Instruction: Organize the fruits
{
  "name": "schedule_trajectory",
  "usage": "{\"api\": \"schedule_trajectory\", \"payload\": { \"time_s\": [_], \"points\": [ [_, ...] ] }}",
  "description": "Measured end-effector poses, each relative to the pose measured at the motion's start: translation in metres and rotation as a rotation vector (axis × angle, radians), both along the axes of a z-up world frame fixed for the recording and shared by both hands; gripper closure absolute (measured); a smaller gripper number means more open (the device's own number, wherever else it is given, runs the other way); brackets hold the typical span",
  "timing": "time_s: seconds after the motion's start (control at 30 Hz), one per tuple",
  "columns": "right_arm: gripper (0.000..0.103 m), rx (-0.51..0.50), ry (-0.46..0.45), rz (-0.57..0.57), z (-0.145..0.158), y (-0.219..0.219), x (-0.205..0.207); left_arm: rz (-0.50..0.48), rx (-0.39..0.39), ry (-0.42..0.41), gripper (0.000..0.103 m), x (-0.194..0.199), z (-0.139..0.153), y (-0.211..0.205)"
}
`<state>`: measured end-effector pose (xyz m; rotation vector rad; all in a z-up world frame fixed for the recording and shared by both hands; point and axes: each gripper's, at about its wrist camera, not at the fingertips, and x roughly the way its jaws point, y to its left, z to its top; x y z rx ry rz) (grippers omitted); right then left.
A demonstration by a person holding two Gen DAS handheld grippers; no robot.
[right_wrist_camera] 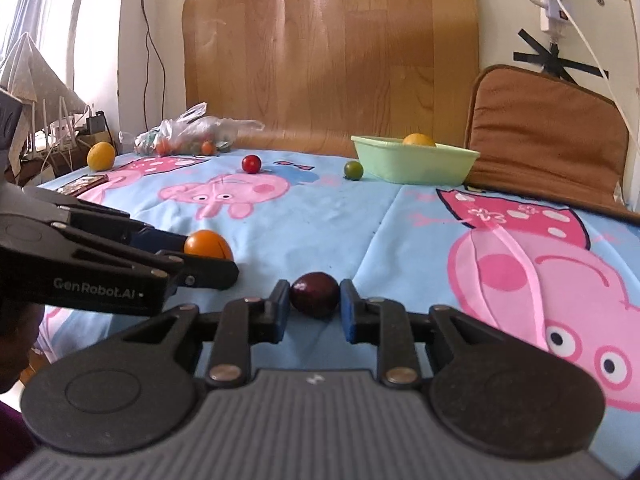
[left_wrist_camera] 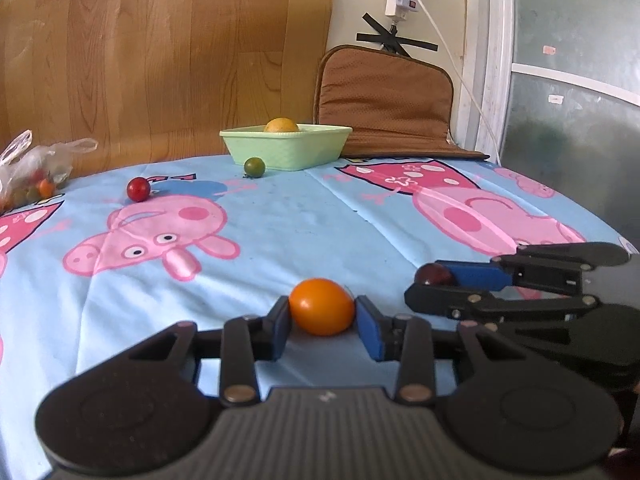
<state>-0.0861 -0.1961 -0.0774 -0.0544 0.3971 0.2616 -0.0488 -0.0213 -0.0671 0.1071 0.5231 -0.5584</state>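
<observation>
A: Left to right, quick. Left tongs (left_wrist_camera: 322,312) come in low over the counter (left_wrist_camera: 304,216), tipped a bit downward, blue pads (left_wrist_camera: 280,328) clenched on the orange fruit (left_wrist_camera: 322,306).

B: Fruit's axis?

A: Egg-shaped, long axis lying across the pads, side to side in the left wrist view. It sits at counter level; can't tell if it's lifted.

B: Right side?

A: Right tongs (right_wrist_camera: 314,300) just beside the left ones, also low and angled slightly down, grasping the dark red fruit (right_wrist_camera: 314,294). Oval too, long axis across the pads.

B: Both visible from the other camera?

A: Yes, each wrist view shows the other tongs from the side.

B: Rest of the fruit?

A: Far end: red ball (left_wrist_camera: 138,189), green ball (left_wrist_camera: 254,167) touching or just beside the green basket (left_wrist_camera: 286,148), yellow fruit (left_wrist_camera: 281,125) inside it. Plastic bag (left_wrist_camera: 32,172) of small fruit at far left, another yellow fruit (right_wrist_camera: 101,156) near it.
</observation>
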Motion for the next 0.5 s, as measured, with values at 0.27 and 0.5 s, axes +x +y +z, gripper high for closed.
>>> {"api": "schedule_trajectory", "payload": {
  "time_s": [0.27,0.5],
  "points": [
    [0.074,0.016,0.001,-0.003,0.0008,-0.0038,0.0011,0.000,-0.002,-0.001,0.068,0.0000,0.0001,0.0004],
    [0.074,0.016,0.000,-0.003,0.0011,-0.0038,0.0007,0.000,-0.002,-0.001,0.068,0.0001,0.0000,0.0006]
  ]
}}
